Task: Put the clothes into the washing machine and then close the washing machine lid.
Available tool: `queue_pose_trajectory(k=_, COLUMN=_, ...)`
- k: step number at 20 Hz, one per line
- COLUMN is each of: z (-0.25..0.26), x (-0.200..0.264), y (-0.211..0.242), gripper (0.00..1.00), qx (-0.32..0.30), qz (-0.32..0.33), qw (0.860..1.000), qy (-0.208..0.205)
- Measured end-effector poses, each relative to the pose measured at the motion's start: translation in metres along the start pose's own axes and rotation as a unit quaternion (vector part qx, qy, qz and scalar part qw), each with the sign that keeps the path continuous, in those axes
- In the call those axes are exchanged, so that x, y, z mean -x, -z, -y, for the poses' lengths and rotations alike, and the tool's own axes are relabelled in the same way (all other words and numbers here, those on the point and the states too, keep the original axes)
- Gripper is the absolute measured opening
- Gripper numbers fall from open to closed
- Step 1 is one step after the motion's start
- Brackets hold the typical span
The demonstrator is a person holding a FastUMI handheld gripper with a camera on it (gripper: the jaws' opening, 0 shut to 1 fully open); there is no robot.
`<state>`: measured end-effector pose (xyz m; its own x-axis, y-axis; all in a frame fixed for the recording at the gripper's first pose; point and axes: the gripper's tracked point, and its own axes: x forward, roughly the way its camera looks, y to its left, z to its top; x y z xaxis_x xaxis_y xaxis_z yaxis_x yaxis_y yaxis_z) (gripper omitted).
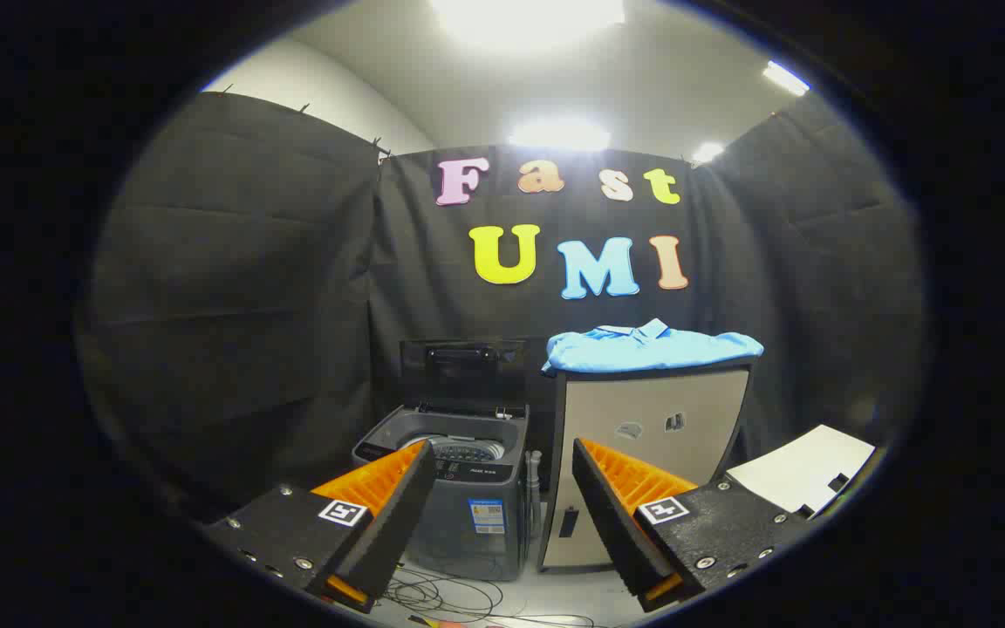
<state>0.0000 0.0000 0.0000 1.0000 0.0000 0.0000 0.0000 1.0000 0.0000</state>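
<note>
A light blue shirt point(651, 347) lies folded on top of a tall beige cabinet point(651, 453), well beyond my fingers and to the right. Left of the cabinet stands a small grey top-loading washing machine point(459, 497) with its dark lid point(461, 368) raised upright, the drum opening showing. My gripper point(502, 462) is open, held some way back from both, with nothing between its fingers. The left finger overlaps the washer's front corner in view, the right finger overlaps the cabinet's lower front.
Black cloth walls close the booth on three sides. Loose cables point(450, 602) lie on the floor in front of the washer. A white flat board point(803, 475) rests low to the right of the cabinet.
</note>
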Motion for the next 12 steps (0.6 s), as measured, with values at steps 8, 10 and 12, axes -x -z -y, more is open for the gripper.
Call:
queue_pose_trajectory(k=8, z=0.017, x=-0.008, y=0.005, gripper=0.97, qx=-0.010, qz=-0.006, qw=1.000, qy=0.010)
queue_pose_trajectory(k=10, z=0.019, x=-0.009, y=0.008, gripper=0.97, qx=-0.012, qz=-0.010, qw=1.000, qy=0.011)
queue_pose_trajectory(k=12, z=0.020, x=-0.010, y=0.008, gripper=0.97, qx=-0.013, qz=-0.010, qw=1.000, qy=0.009)
